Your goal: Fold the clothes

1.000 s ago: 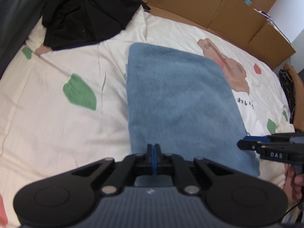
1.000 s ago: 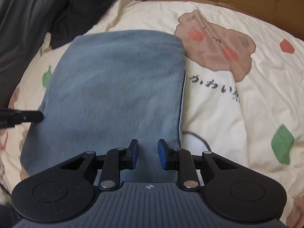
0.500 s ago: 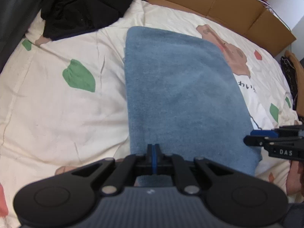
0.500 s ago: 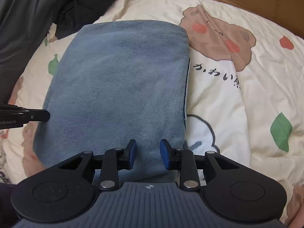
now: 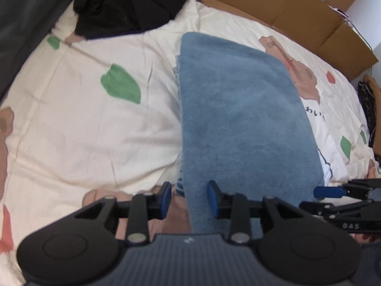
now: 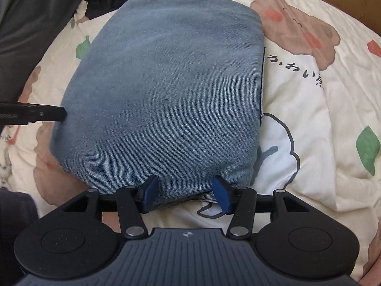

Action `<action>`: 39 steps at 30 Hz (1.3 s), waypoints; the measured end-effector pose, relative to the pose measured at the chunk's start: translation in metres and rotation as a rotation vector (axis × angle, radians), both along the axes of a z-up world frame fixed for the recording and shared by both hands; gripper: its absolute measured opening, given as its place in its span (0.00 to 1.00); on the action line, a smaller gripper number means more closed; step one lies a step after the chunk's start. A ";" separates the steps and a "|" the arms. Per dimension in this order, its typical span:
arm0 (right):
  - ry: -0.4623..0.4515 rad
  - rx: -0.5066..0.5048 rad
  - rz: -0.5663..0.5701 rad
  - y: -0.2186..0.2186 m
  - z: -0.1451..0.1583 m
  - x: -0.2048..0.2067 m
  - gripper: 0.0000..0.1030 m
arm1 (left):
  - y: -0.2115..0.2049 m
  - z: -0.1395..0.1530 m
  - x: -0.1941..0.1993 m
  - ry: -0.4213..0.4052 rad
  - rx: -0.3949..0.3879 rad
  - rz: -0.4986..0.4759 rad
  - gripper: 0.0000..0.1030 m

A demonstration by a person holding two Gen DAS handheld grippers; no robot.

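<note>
A blue denim garment [image 6: 164, 90] lay on the cream bedspread [image 5: 71, 124] as a neat, rounded rectangle, its edges doubled under and its top face smooth. It looked like jeans already folded down, though which garment it was could not be told for certain. It sat in the middle of the bed, apart from the heap of dark clothes [image 5: 123, 2] at the far corner and the flattened cardboard [image 5: 285, 7] along the far side.

Both tools stood at the near end of the bundle. The left gripper [image 5: 189, 199] had its jaws spread moderately wide, straddling the near left corner of the denim, with the cloth running between the blue pads but not pinched. The right gripper [image 6: 185, 191] was opened wider, its pads set to either side of the near right part of the bundle's edge and seeming to touch or just clear the cloth; it clasped nothing either.

This scene fitted two stages. The jaws might have let go after laying the last fold, in which case the piece was done and would only need setting aside. Or they might have been placed to bite the near edge for one more fold away from the person. If another fold was meant, it would call for both jaws to close on all the layers at once, so the bundle lifted evenly and did not slide open.
</note>
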State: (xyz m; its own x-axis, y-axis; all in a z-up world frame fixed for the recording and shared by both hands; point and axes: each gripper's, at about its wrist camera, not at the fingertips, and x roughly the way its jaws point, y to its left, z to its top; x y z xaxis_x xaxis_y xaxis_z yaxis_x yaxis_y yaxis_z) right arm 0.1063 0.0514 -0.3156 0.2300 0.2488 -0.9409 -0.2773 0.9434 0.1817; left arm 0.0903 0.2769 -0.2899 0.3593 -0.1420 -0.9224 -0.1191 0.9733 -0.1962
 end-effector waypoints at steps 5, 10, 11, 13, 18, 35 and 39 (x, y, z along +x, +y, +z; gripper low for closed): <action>-0.037 -0.042 0.031 0.009 -0.009 -0.003 0.58 | 0.001 -0.006 -0.001 0.000 -0.002 0.005 0.38; 0.001 -0.041 0.009 0.008 -0.007 0.003 0.58 | 0.003 -0.005 -0.002 -0.005 -0.010 0.005 0.40; 0.018 -0.022 -0.002 0.005 -0.003 0.005 0.58 | 0.004 -0.005 -0.002 -0.007 -0.013 0.007 0.40; 0.032 0.022 -0.026 -0.004 0.004 0.008 0.58 | 0.007 -0.004 -0.001 -0.012 -0.019 0.009 0.40; -0.006 0.038 -0.052 -0.022 0.016 0.014 0.59 | 0.011 -0.002 0.014 -0.025 -0.042 0.021 0.38; -0.055 0.125 -0.184 -0.064 -0.004 0.087 0.59 | 0.014 -0.007 0.062 -0.052 -0.058 0.021 0.40; -0.043 0.189 -0.200 -0.068 -0.014 0.097 0.58 | 0.015 -0.011 0.066 -0.067 -0.078 0.036 0.41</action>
